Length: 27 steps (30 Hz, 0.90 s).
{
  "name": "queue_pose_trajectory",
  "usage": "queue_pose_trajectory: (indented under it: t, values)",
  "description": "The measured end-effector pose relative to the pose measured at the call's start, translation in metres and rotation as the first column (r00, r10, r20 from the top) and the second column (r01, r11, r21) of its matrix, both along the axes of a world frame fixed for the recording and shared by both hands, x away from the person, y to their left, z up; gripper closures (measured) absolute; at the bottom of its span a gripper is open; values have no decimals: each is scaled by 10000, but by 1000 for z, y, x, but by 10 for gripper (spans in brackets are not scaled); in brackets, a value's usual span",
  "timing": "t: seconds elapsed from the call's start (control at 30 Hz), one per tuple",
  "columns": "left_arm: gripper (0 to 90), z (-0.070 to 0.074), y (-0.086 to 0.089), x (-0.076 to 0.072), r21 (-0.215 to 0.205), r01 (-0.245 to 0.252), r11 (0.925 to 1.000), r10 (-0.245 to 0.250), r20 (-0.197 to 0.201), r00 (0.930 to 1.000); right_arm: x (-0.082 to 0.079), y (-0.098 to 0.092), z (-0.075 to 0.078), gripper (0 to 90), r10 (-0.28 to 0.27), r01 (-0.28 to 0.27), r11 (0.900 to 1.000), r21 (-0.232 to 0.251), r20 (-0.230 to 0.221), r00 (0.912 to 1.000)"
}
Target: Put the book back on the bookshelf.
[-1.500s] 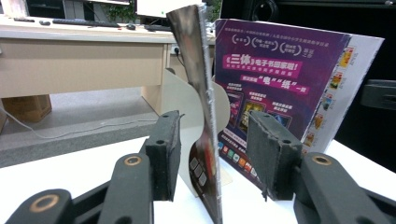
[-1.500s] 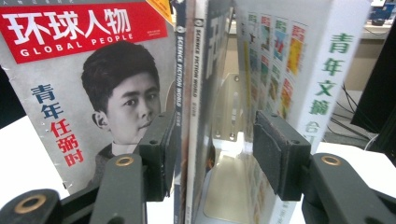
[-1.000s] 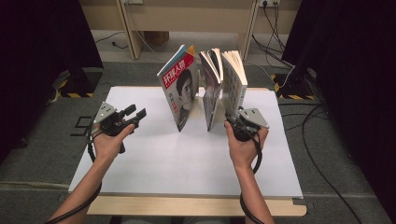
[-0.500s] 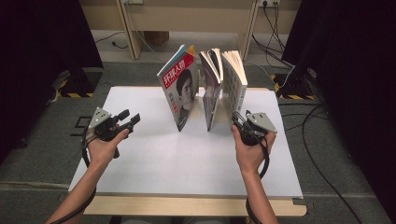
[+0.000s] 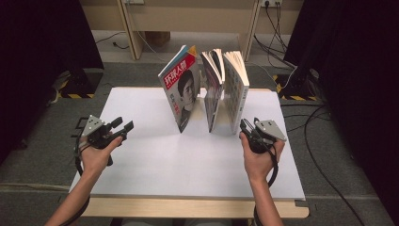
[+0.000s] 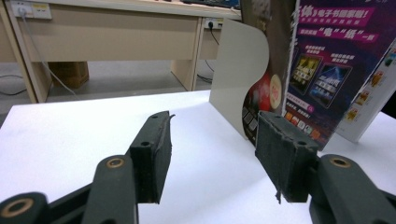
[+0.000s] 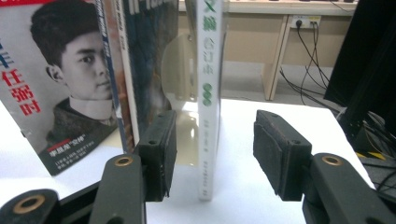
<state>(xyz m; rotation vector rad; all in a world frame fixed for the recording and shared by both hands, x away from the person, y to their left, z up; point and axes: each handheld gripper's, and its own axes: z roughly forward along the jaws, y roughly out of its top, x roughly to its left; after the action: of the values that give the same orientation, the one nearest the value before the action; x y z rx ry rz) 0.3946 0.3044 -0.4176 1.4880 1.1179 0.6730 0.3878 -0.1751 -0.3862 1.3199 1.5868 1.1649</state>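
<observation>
Right then, three books stood up in a row near the far side of my white table (image 5: 155,160). My right gripper (image 5: 249,128) was open just in front of the white book (image 5: 236,89), with its thin spine (image 7: 208,93) between the jaws, not touched. My left gripper (image 5: 123,126) had just been opening, with nothing in it, well apart from the magazine (image 5: 181,89).
</observation>
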Motion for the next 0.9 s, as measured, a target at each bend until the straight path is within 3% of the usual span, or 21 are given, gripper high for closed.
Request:
queue_pose_trajectory:
  t: [0.27, 0.53, 0.9]
  values:
    - [446, -13, 10, -7, 27, -239, 9997, 240, -229, 9995, -8, -14, -10, 499, -191, 192, 9998, 53, -275, 9994]
    - [446, -36, 24, -17, 197, -594, 9980, 605, -613, 9963, -18, -30, -26, 499, -448, 451, 9990, 44, -600, 9972]
    - [447, -62, 34, -27, 268, -844, 9961, 869, -1105, 9901, -30, -45, -56, 500, -788, 798, 9968, 14, -1407, 9869]
